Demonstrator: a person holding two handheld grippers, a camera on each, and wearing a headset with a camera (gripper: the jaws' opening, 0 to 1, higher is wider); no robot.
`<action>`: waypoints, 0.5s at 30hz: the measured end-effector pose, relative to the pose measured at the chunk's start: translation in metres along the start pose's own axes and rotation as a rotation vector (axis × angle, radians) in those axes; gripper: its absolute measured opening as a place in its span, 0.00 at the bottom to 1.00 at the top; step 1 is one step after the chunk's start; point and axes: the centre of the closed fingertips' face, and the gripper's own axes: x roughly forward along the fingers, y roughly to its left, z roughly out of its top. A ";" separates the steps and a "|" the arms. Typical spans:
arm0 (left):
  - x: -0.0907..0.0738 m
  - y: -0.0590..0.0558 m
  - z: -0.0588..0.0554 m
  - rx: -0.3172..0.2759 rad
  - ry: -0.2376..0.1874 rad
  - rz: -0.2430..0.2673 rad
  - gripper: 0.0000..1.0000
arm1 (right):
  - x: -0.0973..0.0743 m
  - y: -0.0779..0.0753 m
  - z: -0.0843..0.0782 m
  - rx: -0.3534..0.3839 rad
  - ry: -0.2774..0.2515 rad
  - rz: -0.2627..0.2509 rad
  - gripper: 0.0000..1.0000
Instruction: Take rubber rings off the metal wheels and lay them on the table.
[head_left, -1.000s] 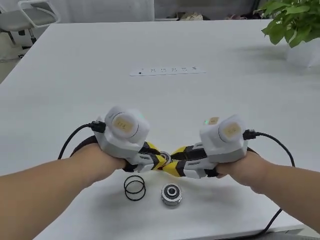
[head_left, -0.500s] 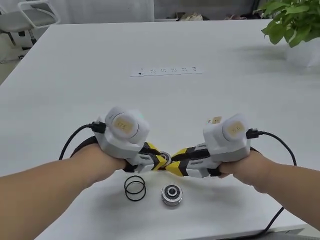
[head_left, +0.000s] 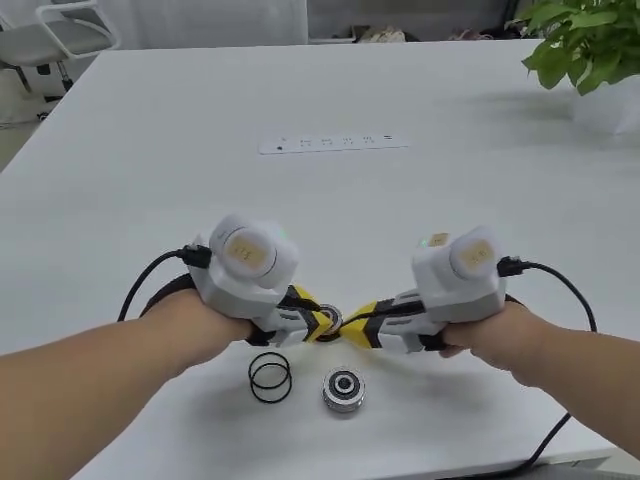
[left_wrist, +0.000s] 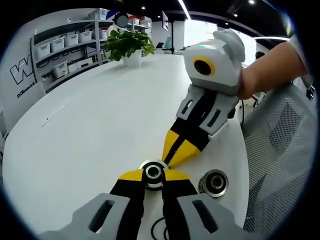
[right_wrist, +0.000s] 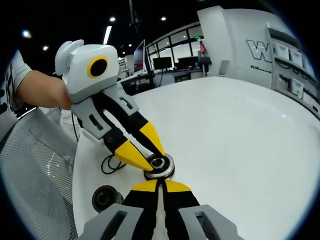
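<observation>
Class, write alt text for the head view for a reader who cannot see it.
Over a white table, the left gripper clamps a small round metal wheel in its jaws, while the right gripper sets its shut jaws against the wheel's edge. Two thin black rubber rings and a second metal wheel lie on the table nearby.

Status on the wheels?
Left tool shut on a wheel. Right tool shut, tips at its rim. Two rings and a second wheel lie on the table. Nothing blocking.

Left claw (head_left: 320, 322) clamped on wheel (left_wrist: 152, 172); right claw (head_left: 347, 331) pinched closed, tip-to-tip with left.
</observation>
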 end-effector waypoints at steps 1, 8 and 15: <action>0.000 0.000 0.000 0.000 0.000 0.000 0.08 | 0.000 0.000 0.000 0.001 0.000 -0.001 0.00; 0.000 0.000 0.000 0.000 -0.001 0.001 0.08 | 0.000 -0.003 0.000 0.097 -0.006 -0.001 0.00; 0.000 0.000 0.000 0.000 -0.001 0.002 0.08 | -0.002 -0.003 0.000 0.177 -0.013 0.000 0.00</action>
